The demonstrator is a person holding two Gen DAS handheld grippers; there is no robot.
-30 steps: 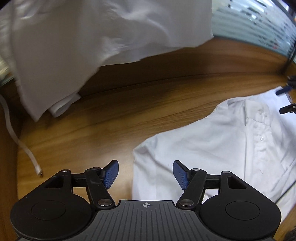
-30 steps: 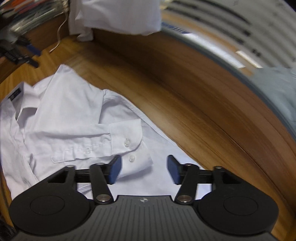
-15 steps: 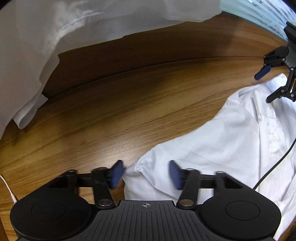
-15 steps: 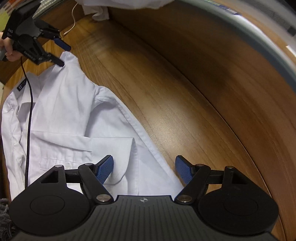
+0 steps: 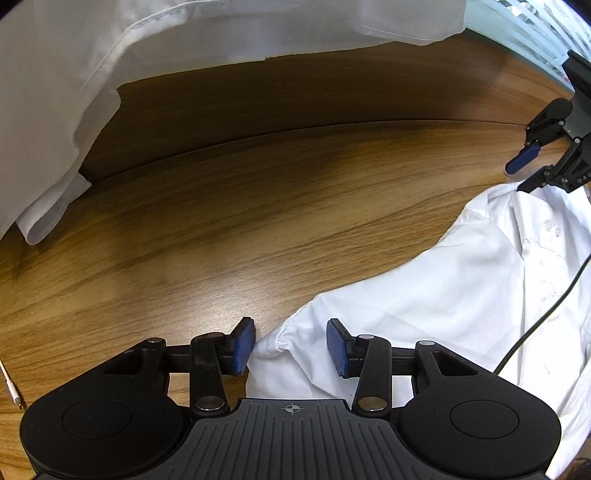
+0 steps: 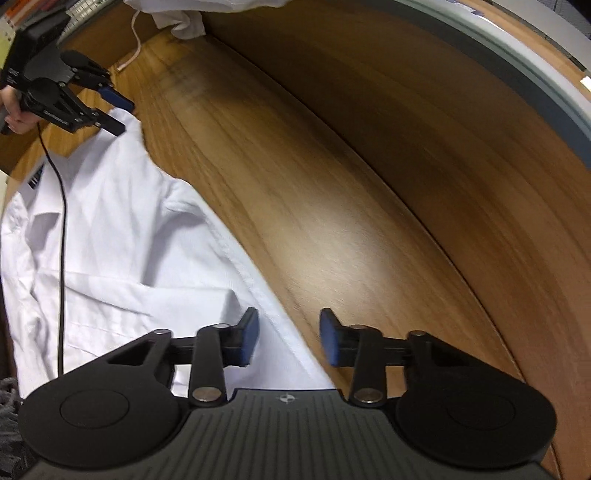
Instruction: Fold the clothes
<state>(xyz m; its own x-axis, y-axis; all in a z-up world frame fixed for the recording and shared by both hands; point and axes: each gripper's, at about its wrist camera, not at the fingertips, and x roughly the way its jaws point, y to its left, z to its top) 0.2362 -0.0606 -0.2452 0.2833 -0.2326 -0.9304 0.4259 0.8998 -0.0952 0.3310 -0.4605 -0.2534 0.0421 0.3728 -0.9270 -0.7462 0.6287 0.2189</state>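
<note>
Both grippers' jaws are closing around white shirt [image 5: 443,306] edges on wooden table [image 5: 240,221]

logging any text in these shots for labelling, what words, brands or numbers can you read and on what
"DAS": partial white lettering on the black frame of the right tongs, cut off at the left wrist view's edge.
Lettering on the left tongs body in the right wrist view: too blurred to read.
Dark label inside the white shirt collar: too small to read.
Papers at top left: blurred, unreadable.
</note>
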